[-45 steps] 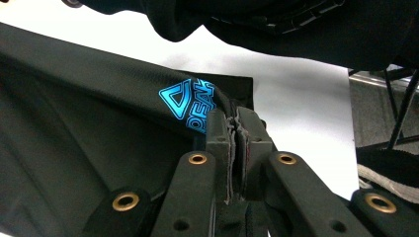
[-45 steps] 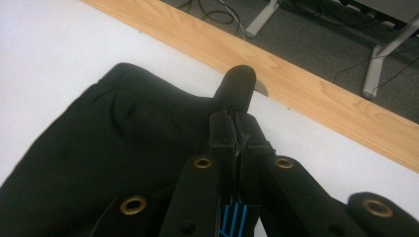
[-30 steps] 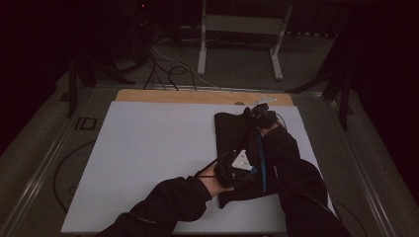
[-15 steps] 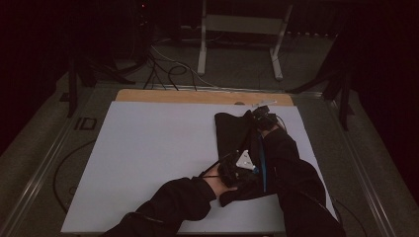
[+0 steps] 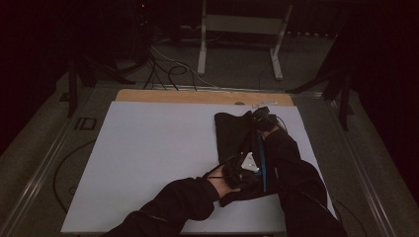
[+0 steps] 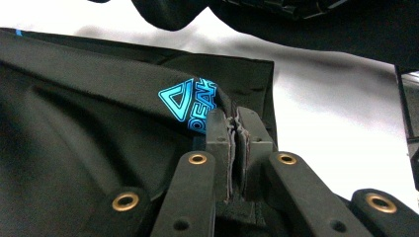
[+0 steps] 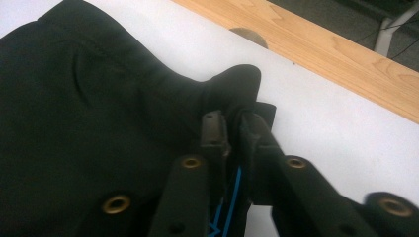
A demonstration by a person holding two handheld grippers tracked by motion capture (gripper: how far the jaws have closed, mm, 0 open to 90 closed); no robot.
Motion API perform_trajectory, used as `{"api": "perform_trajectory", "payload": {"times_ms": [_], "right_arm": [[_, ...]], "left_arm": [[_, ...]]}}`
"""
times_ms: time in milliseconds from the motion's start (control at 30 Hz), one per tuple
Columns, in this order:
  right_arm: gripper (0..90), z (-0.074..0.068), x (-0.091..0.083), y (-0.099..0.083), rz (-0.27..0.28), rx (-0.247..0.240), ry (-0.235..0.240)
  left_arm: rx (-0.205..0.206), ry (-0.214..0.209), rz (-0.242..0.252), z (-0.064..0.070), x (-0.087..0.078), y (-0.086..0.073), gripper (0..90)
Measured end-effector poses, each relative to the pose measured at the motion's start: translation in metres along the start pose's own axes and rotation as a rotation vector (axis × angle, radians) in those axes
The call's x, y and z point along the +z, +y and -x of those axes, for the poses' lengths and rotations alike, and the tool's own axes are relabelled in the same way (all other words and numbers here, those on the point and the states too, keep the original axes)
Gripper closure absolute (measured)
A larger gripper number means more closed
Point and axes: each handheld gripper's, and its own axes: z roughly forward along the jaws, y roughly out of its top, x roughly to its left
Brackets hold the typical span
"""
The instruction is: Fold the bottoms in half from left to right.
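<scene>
A black garment (image 5: 232, 133) with a bright blue logo (image 6: 190, 103) lies on the right part of the white table top (image 5: 148, 158). My left gripper (image 5: 242, 168) sits at the garment's near end. In the left gripper view it (image 6: 235, 118) is shut on a fold of the black cloth (image 6: 99, 123) just beside the logo. My right gripper (image 5: 264, 118) is at the garment's far right corner. In the right gripper view it (image 7: 232, 121) pinches a raised fold of the garment (image 7: 89, 98), with a thin blue line of cloth trim below the jaws.
A wooden strip (image 5: 197, 96) runs along the table's far edge and lies close behind the right gripper (image 7: 346, 54). Bare white table top (image 7: 321, 128) stretches left of the garment. Cables (image 5: 168, 69) and a metal stand (image 5: 237, 29) are on the floor beyond.
The left gripper has edged slightly toward the near edge with the cloth in it. The right gripper has stayed put.
</scene>
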Motion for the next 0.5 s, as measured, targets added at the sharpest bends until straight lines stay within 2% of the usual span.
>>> {"api": "perform_trajectory", "payload": {"times_ms": [133, 300, 500], "right_arm": [[63.1, -0.001, -0.004, 0.0, 0.01, 0.0, -0.003], [44.9, -0.001, -0.013, 0.001, 0.038, 0.021, 0.026], [38.2, -0.002, -0.026, -0.002, 0.074, 0.069, 0.051]], "left_arm": [[0.001, -0.002, 0.001, 0.002, 0.002, 0.003, 86.2], [0.003, -0.005, -0.002, 0.001, 0.002, 0.007, 86.0], [0.006, -0.016, -0.002, 0.004, 0.005, 0.012, 85.9]]}}
